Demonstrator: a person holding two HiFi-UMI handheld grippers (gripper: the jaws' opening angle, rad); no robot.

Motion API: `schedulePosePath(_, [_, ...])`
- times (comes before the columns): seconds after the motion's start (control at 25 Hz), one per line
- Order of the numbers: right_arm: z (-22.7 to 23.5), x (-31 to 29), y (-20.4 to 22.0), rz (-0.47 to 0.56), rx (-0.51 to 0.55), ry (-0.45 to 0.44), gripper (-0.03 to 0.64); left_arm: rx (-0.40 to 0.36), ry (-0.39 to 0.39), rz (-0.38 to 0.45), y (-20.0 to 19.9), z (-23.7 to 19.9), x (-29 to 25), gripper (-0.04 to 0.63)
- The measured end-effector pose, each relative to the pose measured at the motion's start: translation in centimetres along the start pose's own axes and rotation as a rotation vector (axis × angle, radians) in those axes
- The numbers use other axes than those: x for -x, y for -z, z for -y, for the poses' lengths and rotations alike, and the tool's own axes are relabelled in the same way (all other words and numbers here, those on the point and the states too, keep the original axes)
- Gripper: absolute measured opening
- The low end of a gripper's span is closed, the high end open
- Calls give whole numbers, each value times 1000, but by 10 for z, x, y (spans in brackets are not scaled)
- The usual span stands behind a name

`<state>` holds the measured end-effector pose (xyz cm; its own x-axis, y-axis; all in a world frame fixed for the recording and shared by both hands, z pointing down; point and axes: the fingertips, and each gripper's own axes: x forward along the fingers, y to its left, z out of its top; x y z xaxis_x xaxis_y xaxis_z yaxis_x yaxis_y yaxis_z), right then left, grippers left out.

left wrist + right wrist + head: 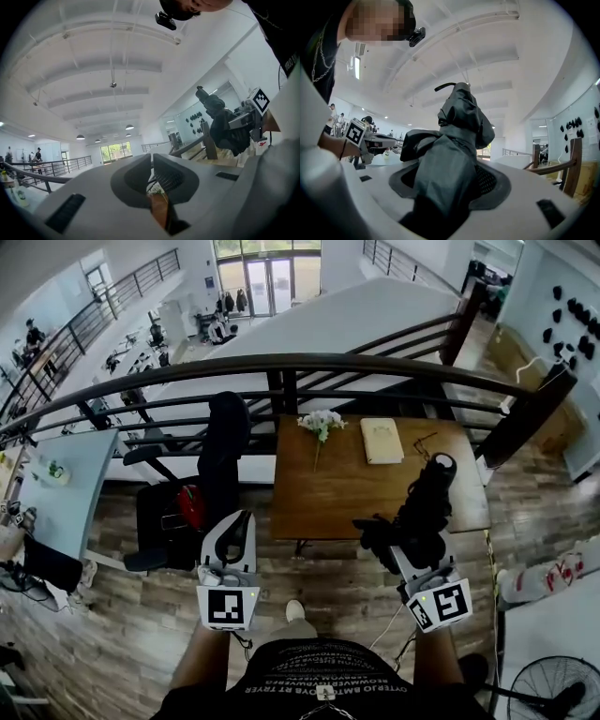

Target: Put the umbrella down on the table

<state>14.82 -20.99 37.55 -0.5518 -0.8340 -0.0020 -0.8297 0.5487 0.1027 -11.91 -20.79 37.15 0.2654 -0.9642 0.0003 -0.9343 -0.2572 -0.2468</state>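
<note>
R gripper [419, 545] clamped on folded black umbrella [427, 495], which I see over near right edge of the wooden table [328, 493] (contact w/ top unclear). L gripper [152, 164] jaws together, nothing between

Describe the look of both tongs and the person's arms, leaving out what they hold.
The left tongs and right tongs are white, rounded shells with dark grey ribbed pads. Each carries a cube with black-and-white square markers. The person wears a black T-shirt with white lettering; the forearms are unsleeved.
</note>
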Motion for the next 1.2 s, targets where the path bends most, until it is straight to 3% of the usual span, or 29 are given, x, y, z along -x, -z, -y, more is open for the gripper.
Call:
schedulePosePath(0.68, [-19,-89,-13,-2,5,44,275,36,42,79,7,-86,-61,38])
schedulePosePath(1.2, [13,-120,23,-69,-33,38,275,33,79,46,23,-70,-102,38])
